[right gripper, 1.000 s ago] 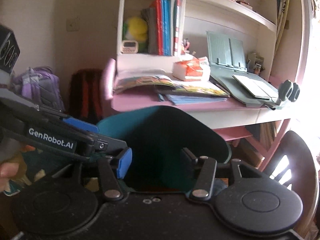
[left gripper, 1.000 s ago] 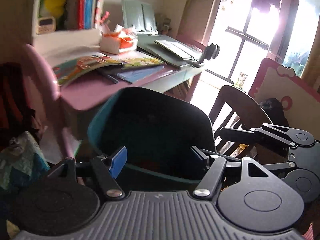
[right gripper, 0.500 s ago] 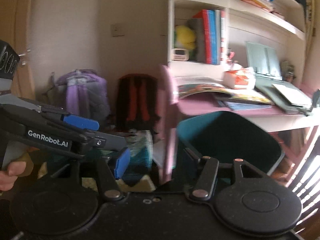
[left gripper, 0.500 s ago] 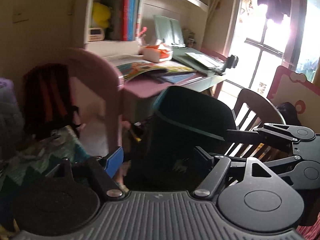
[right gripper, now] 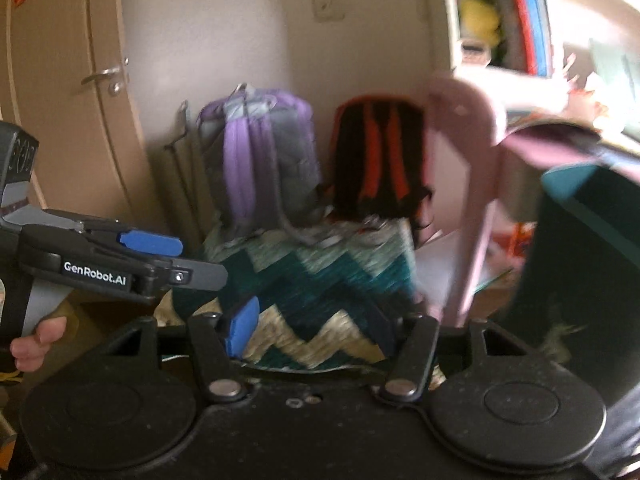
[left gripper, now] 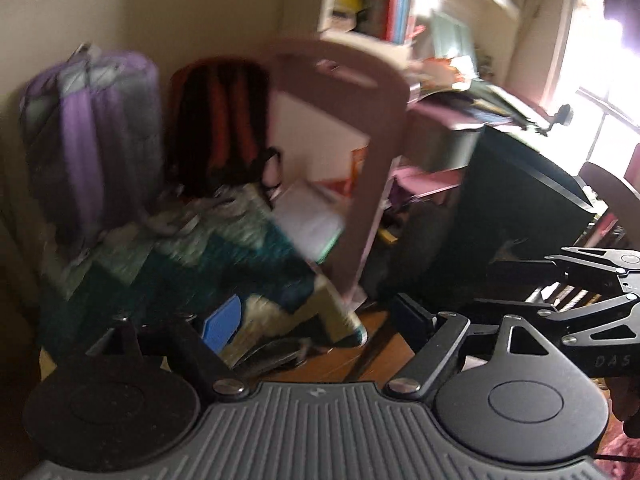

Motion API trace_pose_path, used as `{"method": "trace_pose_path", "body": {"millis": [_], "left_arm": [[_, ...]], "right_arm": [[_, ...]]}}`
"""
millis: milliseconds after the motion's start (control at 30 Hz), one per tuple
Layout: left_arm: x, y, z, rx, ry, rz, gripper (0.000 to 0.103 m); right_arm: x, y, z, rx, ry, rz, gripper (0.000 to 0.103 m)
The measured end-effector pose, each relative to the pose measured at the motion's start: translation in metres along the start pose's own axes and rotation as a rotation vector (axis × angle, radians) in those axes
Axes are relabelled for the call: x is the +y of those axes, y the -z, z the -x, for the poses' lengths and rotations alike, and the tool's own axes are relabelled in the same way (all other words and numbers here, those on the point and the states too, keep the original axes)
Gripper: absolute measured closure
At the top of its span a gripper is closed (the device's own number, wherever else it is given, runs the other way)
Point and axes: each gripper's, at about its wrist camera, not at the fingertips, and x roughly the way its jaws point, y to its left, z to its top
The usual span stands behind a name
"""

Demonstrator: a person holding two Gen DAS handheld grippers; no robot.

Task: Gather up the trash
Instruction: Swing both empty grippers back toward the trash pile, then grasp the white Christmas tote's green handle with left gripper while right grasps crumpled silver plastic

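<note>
Mostly blurred | left gripper apart | right gripper apart | teal bin cropped right

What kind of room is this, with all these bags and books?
Most likely a child's bedroom or study room. A purple backpack and a black and orange backpack lean on the wall, colourful books fill a shelf beside a yellow plush toy, and a pink desk is piled with papers.

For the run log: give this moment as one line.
left gripper open, empty | right gripper open, empty | trash bin right | backpacks ahead
</note>
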Motion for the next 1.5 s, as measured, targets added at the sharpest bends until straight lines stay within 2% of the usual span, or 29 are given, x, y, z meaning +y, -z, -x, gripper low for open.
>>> {"method": "trace_pose_path", "body": {"millis": [167, 233, 367, 533, 767, 967, 1067, 1200, 1333, 1500], "left_arm": [[0.052, 0.03, -0.029, 0.026, -0.049, 0.037, 0.016], [0.075, 0.044, -0.044, 0.035, -0.067, 0.074, 0.0], [0.118, 0.077, -0.078, 0.076, -0.123, 0.162, 0.0], [0.17, 0.129, -0.127, 0.166, -0.245, 0.291, 0.0], [0.214, 0.209, -0.204, 0.331, -0.404, 0.476, 0.0], [0.239, 0.257, -0.268, 0.483, -0.464, 0.618, 0.0], [0.261, 0.282, -0.302, 0.557, -0.476, 0.704, 0.0], [0.289, 0.315, -0.336, 0.623, -0.507, 0.829, 0.0], [0.305, 0.339, -0.362, 0.673, -0.514, 0.896, 0.0], [0.317, 0.363, -0.386, 0.706, -0.505, 0.948, 0.001]], "right_arm": [[0.015, 0.019, -0.06, 0.064, -0.05, 0.004, 0.04], [0.021, 0.028, -0.085, 0.088, -0.067, 0.005, 0.037], [0.035, 0.051, -0.138, 0.115, -0.062, 0.023, 0.035], [0.043, 0.084, -0.213, 0.213, -0.063, 0.035, 0.034], [0.038, 0.138, -0.323, 0.408, -0.021, -0.027, 0.034], [0.025, 0.19, -0.399, 0.575, -0.003, -0.115, 0.034], [0.016, 0.219, -0.429, 0.652, 0.009, -0.199, 0.035], [0.0, 0.258, -0.466, 0.744, 0.054, -0.376, 0.035], [-0.009, 0.299, -0.493, 0.82, 0.088, -0.516, 0.035], [-0.009, 0.339, -0.522, 0.869, 0.116, -0.664, 0.035]]}}
